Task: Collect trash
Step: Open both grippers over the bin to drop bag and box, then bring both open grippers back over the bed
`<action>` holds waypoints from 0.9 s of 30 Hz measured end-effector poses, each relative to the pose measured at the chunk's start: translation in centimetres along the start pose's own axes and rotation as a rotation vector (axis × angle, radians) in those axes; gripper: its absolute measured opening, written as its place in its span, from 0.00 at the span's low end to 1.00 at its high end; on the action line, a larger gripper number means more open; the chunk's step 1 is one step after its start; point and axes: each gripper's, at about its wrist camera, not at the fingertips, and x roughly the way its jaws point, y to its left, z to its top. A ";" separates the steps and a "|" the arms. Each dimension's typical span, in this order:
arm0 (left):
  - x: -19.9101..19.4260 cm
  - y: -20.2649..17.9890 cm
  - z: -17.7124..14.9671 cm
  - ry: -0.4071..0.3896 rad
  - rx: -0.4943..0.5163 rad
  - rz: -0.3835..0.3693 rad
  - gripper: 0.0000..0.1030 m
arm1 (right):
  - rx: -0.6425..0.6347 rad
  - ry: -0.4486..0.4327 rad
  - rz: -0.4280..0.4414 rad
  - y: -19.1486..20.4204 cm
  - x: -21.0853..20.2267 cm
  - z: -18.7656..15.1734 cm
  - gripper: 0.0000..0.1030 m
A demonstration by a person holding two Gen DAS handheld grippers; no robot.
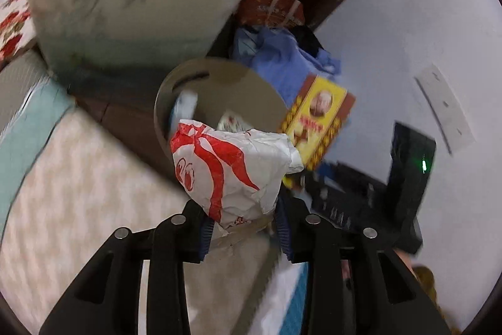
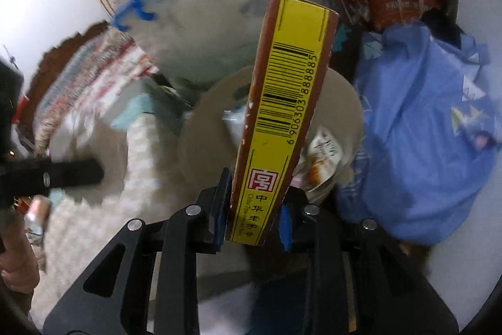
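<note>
1. Left tongs [image 1: 244, 236]: closed on a crumpled white paper wrapper [image 1: 233, 168] printed with red swirls and a round red emblem. The blue ridged pads [image 1: 284, 233] press its lower end, where a band of brown tape shows. In the left wrist view the wrapper overlaps the near rim of the bin.
2. Right tongs [image 2: 252, 220]: closed on a flat yellow box [image 2: 282, 118] with brown edging. Its narrow side faces the right wrist camera and bears a black barcode, a red square seal and a column of black characters. The box stands nearly upright and crosses over the bin's opening in that view.
3. Same box in the left wrist view [image 1: 318, 120]: its broad yellow face shows a round portrait medallion and an ornate border. It lies just to the right of the bin.
4. Bin [image 1: 175, 115]: round, tan-walled, with a slot handle near the rim. Paper and packaging scraps [image 2: 326, 153] lie inside.
5. Surroundings of the bin: a clear storage tub [image 1: 131, 8] with a blue clip handle behind it; blue cloth [image 2: 420, 127] to its right; a pale checked bed cover [image 1: 84, 178] to its left. Motion blur softens the finer detail.
</note>
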 end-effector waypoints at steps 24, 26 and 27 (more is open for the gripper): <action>-23.8 2.2 -28.3 -0.391 -0.071 0.404 0.72 | 0.071 -0.330 0.324 15.4 -9.5 -13.6 0.82; -26.0 4.7 -34.2 -0.379 -0.165 0.516 0.72 | -0.006 -0.293 0.354 20.1 -9.7 -16.1 0.82; -26.8 5.8 -36.3 -0.373 -0.212 0.541 0.72 | -0.026 -0.285 0.357 21.5 -9.8 -16.8 0.82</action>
